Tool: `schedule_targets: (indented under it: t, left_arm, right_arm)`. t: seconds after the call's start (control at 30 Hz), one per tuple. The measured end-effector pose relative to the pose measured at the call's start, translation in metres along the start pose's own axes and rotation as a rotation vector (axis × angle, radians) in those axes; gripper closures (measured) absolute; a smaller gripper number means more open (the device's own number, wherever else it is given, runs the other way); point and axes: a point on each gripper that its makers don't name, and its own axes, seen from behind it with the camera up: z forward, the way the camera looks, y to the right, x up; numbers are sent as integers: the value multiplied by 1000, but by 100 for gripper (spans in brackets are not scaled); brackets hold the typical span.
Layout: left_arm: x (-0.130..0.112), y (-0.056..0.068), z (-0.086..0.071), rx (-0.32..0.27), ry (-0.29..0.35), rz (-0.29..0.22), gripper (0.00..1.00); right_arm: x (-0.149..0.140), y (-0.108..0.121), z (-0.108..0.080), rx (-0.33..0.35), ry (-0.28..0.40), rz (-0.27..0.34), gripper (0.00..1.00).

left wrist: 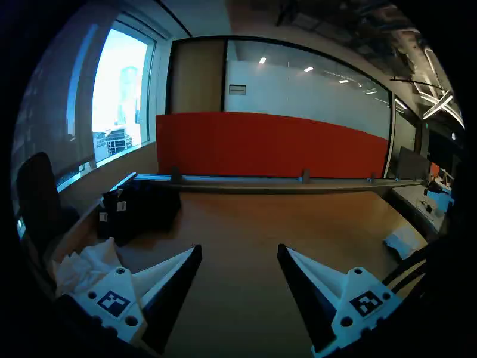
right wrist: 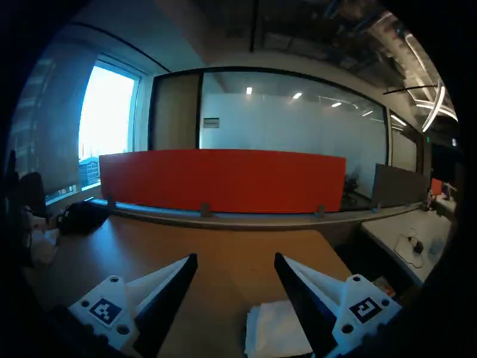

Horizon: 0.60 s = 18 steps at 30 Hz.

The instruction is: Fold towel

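The left tool (left wrist: 238,250) and right tool (right wrist: 235,258) are held open and empty over the tabletop (left wrist: 250,221). A folded towel (right wrist: 277,328) is laid flat beneath the right tool, probably finished; a crumpled cloth (left wrist: 86,265) is heaped beside the left tool.

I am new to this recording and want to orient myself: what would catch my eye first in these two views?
The long red partition panel along the far edge of the brown wooden desk stands out most, with the bright window to its left. A flat white cloth towel lies on the desk close to the open right gripper.
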Motion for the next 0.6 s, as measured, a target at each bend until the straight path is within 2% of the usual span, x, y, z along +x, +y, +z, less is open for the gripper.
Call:
schedule_targets:
  t: [0.37,0.6]
  left_arm:
    - [32,-8,1,18,105,-14,6]
    - [43,-12,2,18,138,-14,6]
  right_arm:
    - [41,-42,0,-10,72,-17,0]
    - [49,-69,3,1,82,-34,0]
